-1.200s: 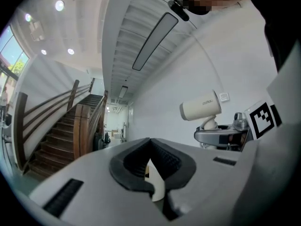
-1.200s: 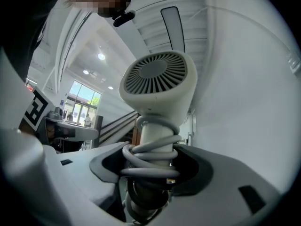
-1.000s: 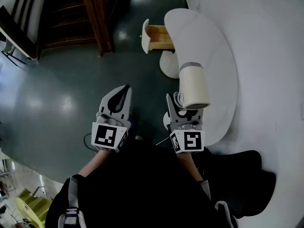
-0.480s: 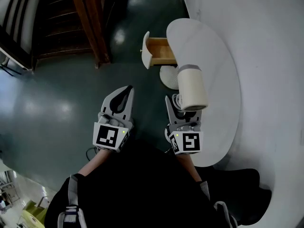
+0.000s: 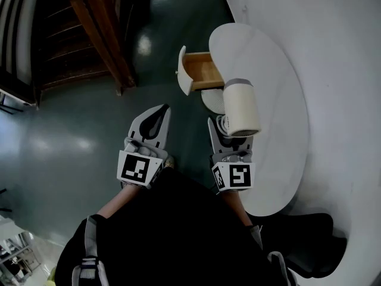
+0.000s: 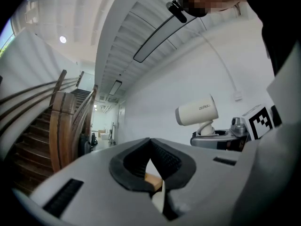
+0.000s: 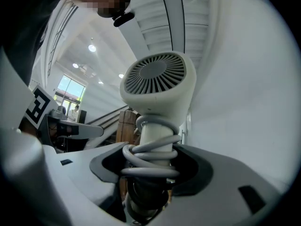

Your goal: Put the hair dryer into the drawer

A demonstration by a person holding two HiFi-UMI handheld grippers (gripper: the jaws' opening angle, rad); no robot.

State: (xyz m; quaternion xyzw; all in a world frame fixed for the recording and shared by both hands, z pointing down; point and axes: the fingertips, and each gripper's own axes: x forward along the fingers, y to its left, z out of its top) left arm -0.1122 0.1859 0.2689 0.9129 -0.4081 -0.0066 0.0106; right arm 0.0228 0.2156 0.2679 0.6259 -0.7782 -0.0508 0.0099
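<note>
Item: hair dryer (image 5: 241, 107), cream, short round barrel with a grey band, rear grille facing the right gripper's camera. Location: in the right gripper (image 5: 229, 130), standing upright above the jaws, which are closed on its handle. Attachment: grey cord (image 7: 150, 161), coiled several turns round the handle exactly where the jaws bear, so the hold is on cord rather than on bare handle. Left gripper (image 5: 158, 113): jaws brought together at the tips, nothing between them, held level beside the right gripper and apart from it. Destination: drawer (image 5: 202, 70), pale wood inside with a white front, pulled open, empty as far as can be seen, ahead of both grippers, slightly left of the right one and right of the left one. The white table (image 5: 268, 52) runs along the right gripper's outer side and ahead of it. Hazards, as judged: the barrel sits high over the grip, so it may swing or twist on the rounded coils. A loosened coil may catch the drawer front. The drawer looks small beside the barrel, so an upright entry would likely jam. The barrel may also knock the table's edge just above the drawer.
</note>
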